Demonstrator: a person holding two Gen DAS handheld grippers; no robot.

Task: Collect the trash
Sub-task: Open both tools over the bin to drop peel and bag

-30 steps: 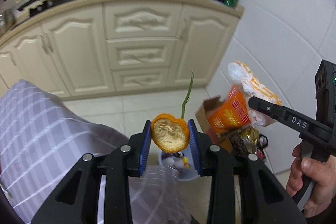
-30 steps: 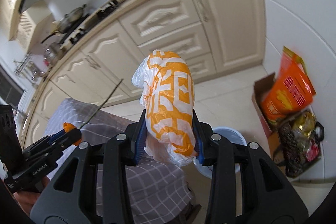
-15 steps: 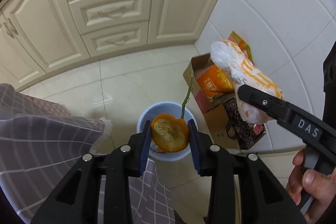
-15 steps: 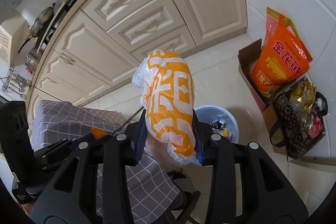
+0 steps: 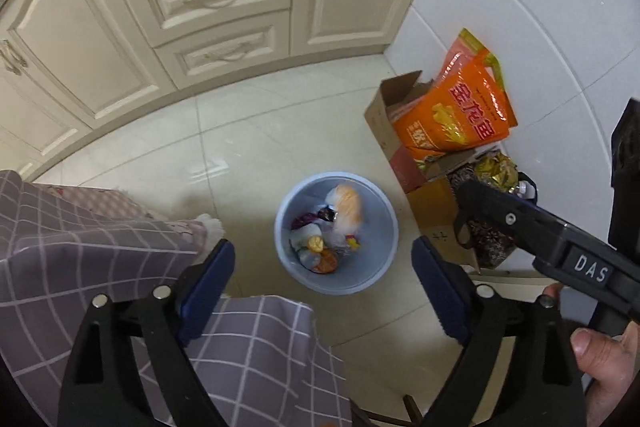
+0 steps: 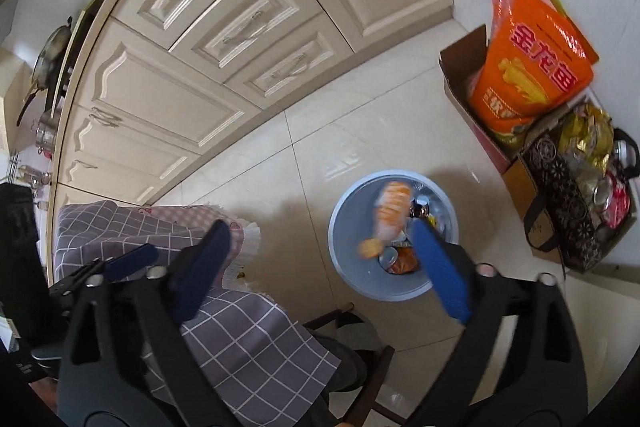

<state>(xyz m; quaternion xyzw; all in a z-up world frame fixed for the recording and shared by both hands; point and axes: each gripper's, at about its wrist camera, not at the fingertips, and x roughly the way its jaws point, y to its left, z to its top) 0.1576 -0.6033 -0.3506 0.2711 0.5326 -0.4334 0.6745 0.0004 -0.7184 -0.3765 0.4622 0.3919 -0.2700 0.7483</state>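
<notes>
- The left hand-held gripper [image 5: 322, 281] hangs over the blue bin [image 5: 378, 259] with its jaws opening wide and nothing between the blue pads.
- The right hand-held gripper [image 6: 320, 267] is also opening wide, and its pads are bare. The orange-and-white plastic bag [image 6: 392, 211] shows blurred below it, inside the bin's rim (apparently mid-fall).
- The orange peel [image 5: 326, 261] appears to lie among the rubbish low in the bin, as the left wrist view shows it. A blurred orange scrap [image 6: 370, 247] in the right view may be the same piece, though that cannot be told.
- Risk one: the bag is light and bulky. If it catches the rim or sits high on the pile, it could tip out onto the tiled floor [image 5: 240, 147].
- Risk two: the checked tablecloth [image 5: 100, 239] hangs just beside the left gripper's near finger. A careless withdrawal could snag the fabric and drag it.
- Risk three: the two grippers are near each other over the bin, so a hurried lift could knock one against the other.
- Further right, the cardboard box [image 5: 384, 115] with the orange packet [image 5: 452, 115] stands near the bin, so a bounced scrap could land there unseen.
</notes>
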